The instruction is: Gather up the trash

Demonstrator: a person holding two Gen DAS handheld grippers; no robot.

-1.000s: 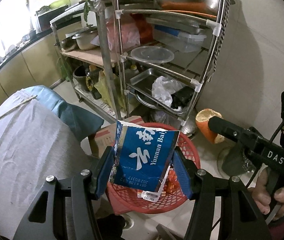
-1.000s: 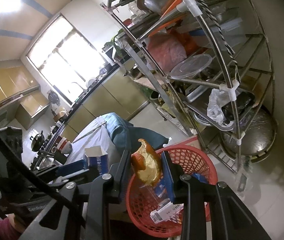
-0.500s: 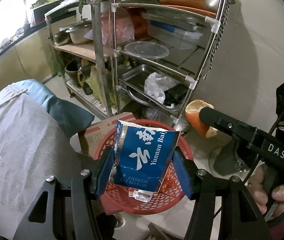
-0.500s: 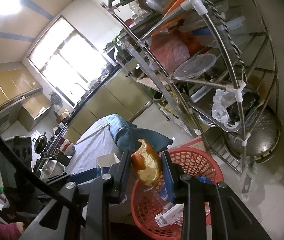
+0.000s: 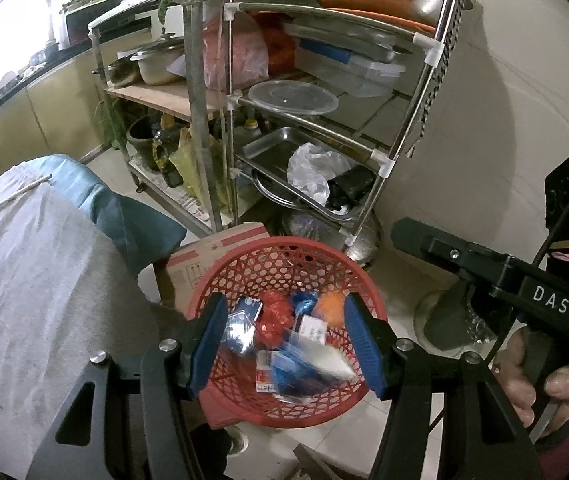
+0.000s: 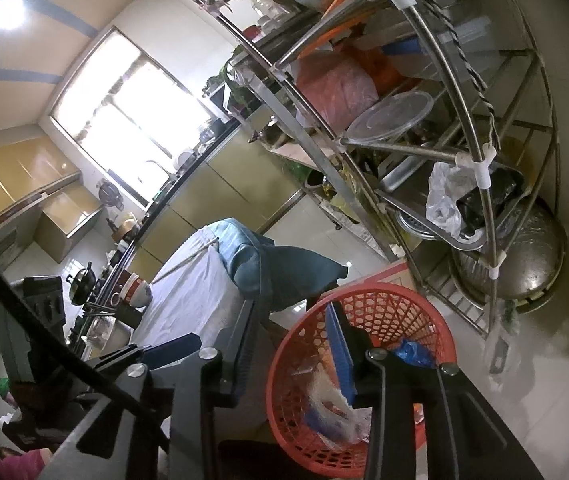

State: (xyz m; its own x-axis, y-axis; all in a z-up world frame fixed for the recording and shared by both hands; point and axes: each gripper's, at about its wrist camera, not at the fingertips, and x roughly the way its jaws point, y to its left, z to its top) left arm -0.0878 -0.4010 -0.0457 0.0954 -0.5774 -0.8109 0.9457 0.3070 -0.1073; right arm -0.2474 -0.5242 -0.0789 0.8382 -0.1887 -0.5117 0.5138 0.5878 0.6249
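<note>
A red mesh basket [image 5: 284,256] stands on the floor and holds several pieces of trash: the blue packet [image 5: 304,368], blurred, an orange peel [image 5: 330,308], red and blue wrappers. My left gripper [image 5: 286,348] is open and empty right above the basket. My right gripper [image 6: 294,344] is open and empty over the basket's [image 6: 416,312] left rim; its body shows in the left wrist view [image 5: 496,276] to the right of the basket.
A steel rack [image 5: 324,92] with pans, tubs and bags stands behind the basket. A cloth-covered table [image 5: 24,280] lies at the left with a cardboard box [image 5: 208,256] beside it. A metal pot [image 6: 524,256] sits on the floor under the rack.
Both grippers opened. The blue packet fell from the left gripper and the orange peel from the right gripper into the red basket.
</note>
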